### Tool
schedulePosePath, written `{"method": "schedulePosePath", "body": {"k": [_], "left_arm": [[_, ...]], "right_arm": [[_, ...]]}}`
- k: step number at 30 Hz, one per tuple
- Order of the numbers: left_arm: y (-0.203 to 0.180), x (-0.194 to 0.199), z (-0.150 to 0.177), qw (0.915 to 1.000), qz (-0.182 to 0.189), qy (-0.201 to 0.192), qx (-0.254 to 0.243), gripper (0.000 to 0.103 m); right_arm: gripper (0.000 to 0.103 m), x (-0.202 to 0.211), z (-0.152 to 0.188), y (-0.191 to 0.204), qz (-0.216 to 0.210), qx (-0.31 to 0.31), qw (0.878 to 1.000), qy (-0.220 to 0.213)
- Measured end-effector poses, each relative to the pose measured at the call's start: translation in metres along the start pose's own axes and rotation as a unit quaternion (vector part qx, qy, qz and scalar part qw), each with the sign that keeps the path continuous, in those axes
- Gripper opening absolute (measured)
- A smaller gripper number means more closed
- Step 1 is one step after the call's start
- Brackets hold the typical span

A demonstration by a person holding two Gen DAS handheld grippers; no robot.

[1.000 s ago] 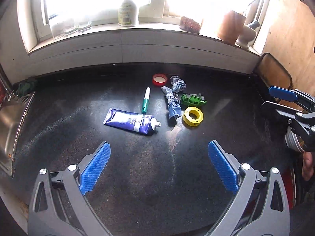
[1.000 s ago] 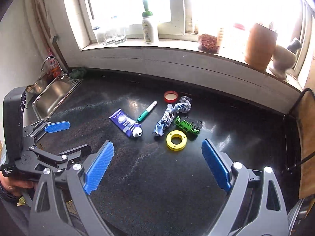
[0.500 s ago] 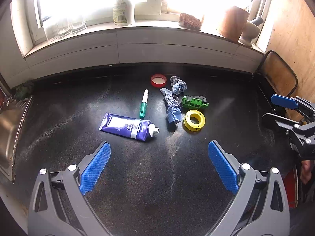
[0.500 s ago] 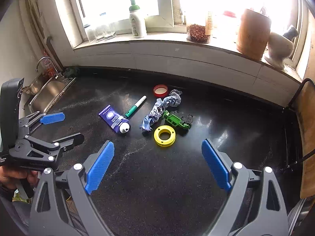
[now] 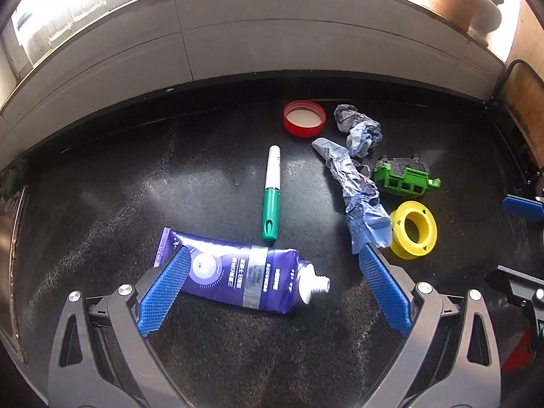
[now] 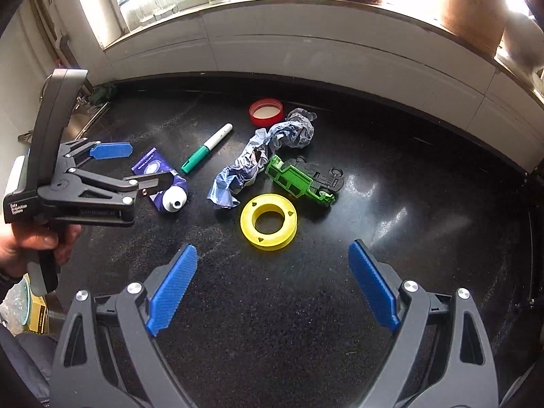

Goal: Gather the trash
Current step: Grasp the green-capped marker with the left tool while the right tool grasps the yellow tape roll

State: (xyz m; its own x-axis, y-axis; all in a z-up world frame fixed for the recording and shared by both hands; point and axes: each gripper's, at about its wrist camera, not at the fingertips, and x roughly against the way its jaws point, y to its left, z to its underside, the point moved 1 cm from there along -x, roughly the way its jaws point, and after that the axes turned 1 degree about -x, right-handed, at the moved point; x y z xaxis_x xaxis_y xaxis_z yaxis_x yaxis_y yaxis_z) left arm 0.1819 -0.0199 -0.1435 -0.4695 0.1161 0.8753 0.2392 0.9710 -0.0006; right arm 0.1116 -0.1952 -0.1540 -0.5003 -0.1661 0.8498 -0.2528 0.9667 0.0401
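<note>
Green toy car (image 5: 404,176), green marker (image 5: 271,200), yellow spool (image 5: 413,229) on black counter (image 5: 102,187).

A home kitchen: black countertop (image 6: 306,289) and sink (image 6: 81,119) under a windowsill (image 6: 272,3).

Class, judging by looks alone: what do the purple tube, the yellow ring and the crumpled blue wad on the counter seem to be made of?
Purple tube: probably laminated plastic, glossy; it shows shiny highlights and a flattened, crimped end.
Yellow ring: rigid moulded plastic, matte, with crisp edges and raised arrows.
Crumpled blue wad: likely paper or thin film, given its sharp creases; which one is unclear.
</note>
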Motion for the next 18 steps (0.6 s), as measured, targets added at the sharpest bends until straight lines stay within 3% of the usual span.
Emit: {"method": "schedulePosePath", "body": {"k": [7, 13, 15, 16, 18], "left_arm": [[0.008, -0.054, -0.019, 0.9993, 0.009, 0.027, -0.023, 0.096], [0.008, -0.074, -0.026, 0.9987, 0.014, 0.029, -0.040, 0.095], [0.007, -0.073, -0.028, 0.9987, 0.012, 0.020, -0.044, 0.088], [0.005, -0.072, -0.029, 0.9987, 0.012, 0.017, -0.046, 0.081], [0.002, -0.069, -0.029, 0.9987, 0.012, 0.010, -0.048, 0.066]], "right_arm": [[0.087, -0.064, -0.002, -0.005, 0.008, 0.015, 0.999, 0.042], [0.074, -0.090, -0.002, 0.004, 0.031, 0.056, 0.997, 0.044], [0.066, -0.091, -0.004, 0.005, 0.027, 0.060, 0.997, 0.037], [0.053, -0.090, -0.005, 0.006, 0.024, 0.062, 0.997, 0.034], [0.053, -0.092, -0.009, 0.008, 0.021, 0.067, 0.997, 0.036]]}}
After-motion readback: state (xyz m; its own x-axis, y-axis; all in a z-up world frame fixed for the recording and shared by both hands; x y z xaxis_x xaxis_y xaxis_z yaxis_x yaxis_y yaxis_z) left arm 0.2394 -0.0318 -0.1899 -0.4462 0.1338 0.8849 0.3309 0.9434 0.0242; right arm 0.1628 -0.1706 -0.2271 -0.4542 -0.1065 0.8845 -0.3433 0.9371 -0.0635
